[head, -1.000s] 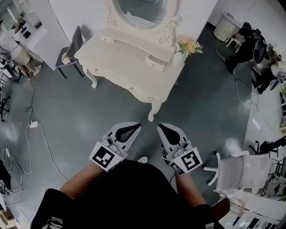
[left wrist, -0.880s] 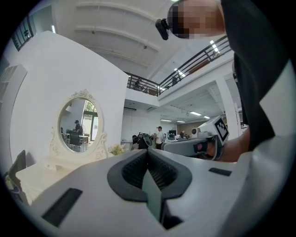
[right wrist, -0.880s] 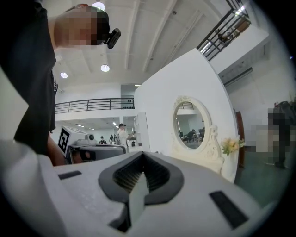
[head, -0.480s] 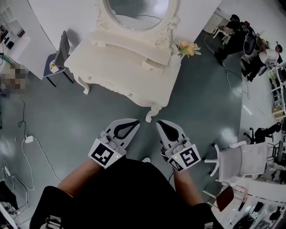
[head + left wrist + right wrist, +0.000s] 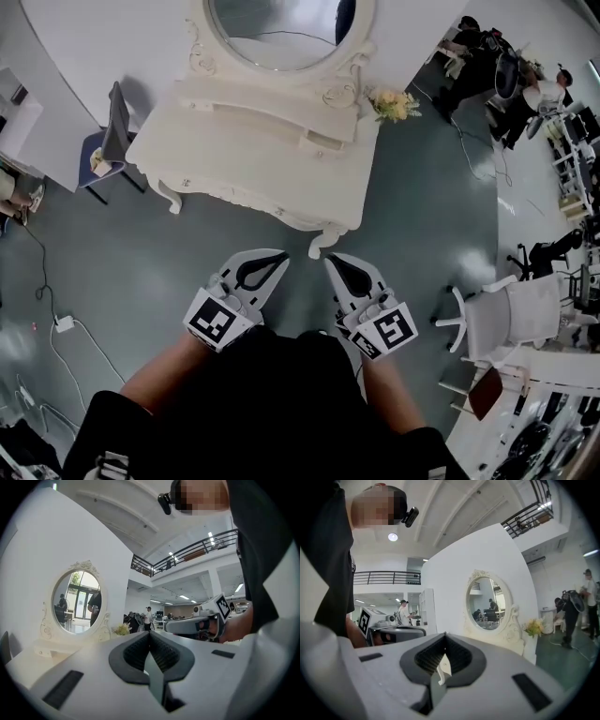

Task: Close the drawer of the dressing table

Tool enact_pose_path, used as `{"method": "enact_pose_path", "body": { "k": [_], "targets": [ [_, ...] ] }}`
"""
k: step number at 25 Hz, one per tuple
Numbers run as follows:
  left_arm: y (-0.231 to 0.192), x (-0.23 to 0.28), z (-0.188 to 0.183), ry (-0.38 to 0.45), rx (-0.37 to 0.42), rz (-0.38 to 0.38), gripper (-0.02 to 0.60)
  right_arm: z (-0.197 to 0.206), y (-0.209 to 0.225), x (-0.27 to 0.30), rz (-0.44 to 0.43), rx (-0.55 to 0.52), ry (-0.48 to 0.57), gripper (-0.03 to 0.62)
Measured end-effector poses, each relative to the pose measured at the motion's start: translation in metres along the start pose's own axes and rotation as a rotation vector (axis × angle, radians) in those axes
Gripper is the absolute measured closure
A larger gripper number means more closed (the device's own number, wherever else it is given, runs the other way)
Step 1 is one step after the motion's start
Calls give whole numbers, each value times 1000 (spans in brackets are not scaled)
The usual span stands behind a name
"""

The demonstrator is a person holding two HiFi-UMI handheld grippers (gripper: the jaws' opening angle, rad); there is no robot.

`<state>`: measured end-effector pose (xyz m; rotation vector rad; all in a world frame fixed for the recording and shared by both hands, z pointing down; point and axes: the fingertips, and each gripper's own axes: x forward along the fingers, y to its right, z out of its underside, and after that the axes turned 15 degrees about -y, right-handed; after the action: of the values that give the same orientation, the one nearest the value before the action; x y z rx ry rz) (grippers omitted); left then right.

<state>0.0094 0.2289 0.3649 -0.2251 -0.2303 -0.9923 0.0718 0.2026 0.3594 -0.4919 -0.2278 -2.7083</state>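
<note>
The cream dressing table (image 5: 234, 159) with its oval mirror (image 5: 281, 28) stands ahead against the white wall. A small drawer (image 5: 322, 141) sticks out of its upper tier on the right side. My left gripper (image 5: 282, 254) and right gripper (image 5: 328, 260) are held side by side over the floor, just short of the table's front right leg (image 5: 323, 242). Both are shut with nothing in them, and neither touches the table. The mirror (image 5: 75, 602) shows at the left of the left gripper view, and the mirror (image 5: 487, 604) beyond the jaws in the right gripper view.
A bunch of flowers (image 5: 394, 105) sits at the table's right end. A dark chair (image 5: 111, 141) stands to its left and a white office chair (image 5: 511, 319) at the right. Cables (image 5: 56, 323) lie on the grey floor at left. People (image 5: 506, 75) stand at the far right.
Both grippers have moved forward toward the dressing table, which now sits closer and more centred in the head view. The jaws stayed shut.
</note>
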Motion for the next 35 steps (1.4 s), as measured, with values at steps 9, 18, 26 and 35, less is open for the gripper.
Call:
{"method": "enact_pose_path", "body": {
  "k": [9,18,26,35],
  "targets": [
    [-39,-9,14,-26,-29,6,588,0,-6,30,12,9,-42,592],
    [-78,24,7,-37,-16,-31,588,-9,42,66,-9,10,-22,592],
    [-117,76,-23,-41,1,-57,588,-36,102,92,-33,-4,6,592],
    [-135,149,-48,-76,28,-59,588,-42,180,95,-33,16,18,592]
  ]
}}
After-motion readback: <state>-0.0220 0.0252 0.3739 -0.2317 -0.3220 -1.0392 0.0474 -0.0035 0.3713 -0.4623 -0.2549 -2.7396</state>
